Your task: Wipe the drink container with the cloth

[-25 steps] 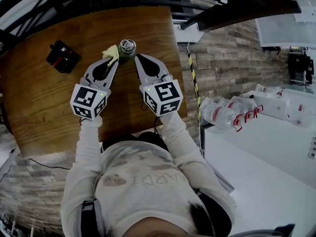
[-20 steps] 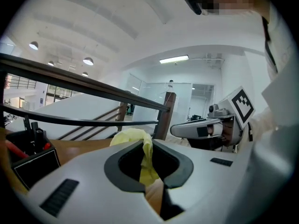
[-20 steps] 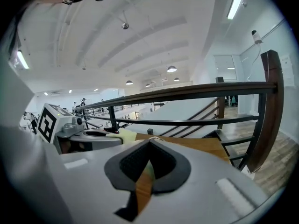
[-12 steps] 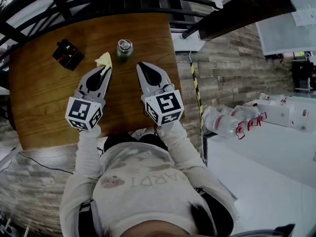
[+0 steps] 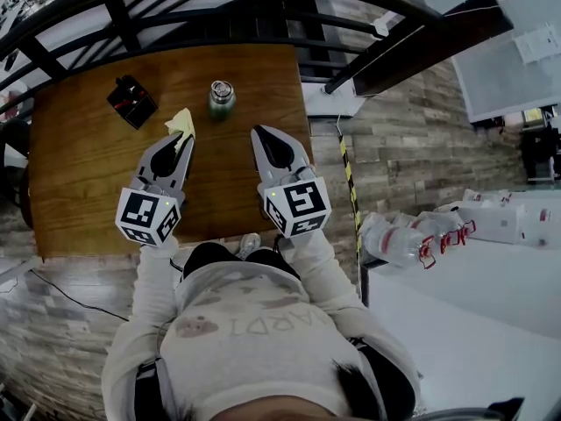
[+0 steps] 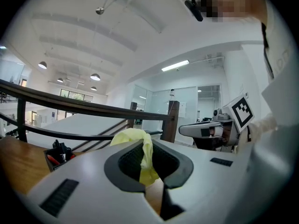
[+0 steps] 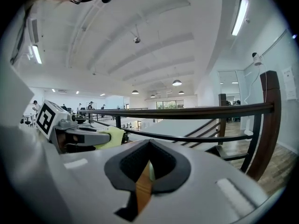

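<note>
Pulled back toward the near side now, both claws, away from the small green metal drink container [image 5: 222, 97] with the shiny lid. A moment ago, right up against it, with the cloth touching its side. Now standing alone and upright near the far edge of the brown wooden desk [image 5: 88, 191], well apart from both claws. Looks like the wiping is done, or stopped for a bit.

Still pinching the soft yellow cloth [image 5: 181, 119] in the left claw [image 5: 185, 136], shut tight on it, with a bunched bit sticking out past the tips. Closed on nothing at the right claw [image 5: 257, 132], tips together.

Off to the far left, a little black box [image 5: 132, 102] with some red on it. Off the desk to the right, clear plastic bottles [image 5: 394, 233] with red bands.

No words to read on the container or the cloth. Some big pale letters on the person's shirt, upside down and too hard to read fully.
</note>
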Tool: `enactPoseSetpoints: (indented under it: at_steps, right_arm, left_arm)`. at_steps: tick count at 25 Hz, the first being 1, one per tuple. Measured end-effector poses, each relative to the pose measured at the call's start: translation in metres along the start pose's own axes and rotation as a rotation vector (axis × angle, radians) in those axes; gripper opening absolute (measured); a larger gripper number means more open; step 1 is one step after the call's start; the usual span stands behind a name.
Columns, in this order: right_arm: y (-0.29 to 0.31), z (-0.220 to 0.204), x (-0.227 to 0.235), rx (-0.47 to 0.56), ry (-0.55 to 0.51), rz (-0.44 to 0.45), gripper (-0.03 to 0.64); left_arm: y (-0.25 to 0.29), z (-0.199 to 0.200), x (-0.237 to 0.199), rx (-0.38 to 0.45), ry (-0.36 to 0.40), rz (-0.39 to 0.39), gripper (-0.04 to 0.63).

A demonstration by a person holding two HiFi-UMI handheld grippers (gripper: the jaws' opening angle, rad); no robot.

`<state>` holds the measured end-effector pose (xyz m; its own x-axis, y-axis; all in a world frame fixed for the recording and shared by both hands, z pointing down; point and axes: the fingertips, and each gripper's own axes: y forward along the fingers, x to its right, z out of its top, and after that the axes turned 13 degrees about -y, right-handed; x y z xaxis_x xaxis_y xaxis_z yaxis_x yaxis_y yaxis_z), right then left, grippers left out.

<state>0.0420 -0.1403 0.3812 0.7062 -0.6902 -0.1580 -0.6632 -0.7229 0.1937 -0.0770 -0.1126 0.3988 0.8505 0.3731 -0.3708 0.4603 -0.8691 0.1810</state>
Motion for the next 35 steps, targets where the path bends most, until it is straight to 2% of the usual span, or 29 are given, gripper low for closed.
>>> enactPoseSetpoints:
  at_steps: [13,35]
  right_arm:
    - [-0.054,0.033,-0.004,0.083,-0.066,-0.004,0.011]
    - [-0.124,0.058,0.009,0.213,-0.043,-0.056,0.011]
  left_arm:
    - [-0.043,0.02,0.043,0.099,0.033,0.05,0.031]
    - [-0.087,0.038,0.097,0.225,0.063,0.096,0.031]
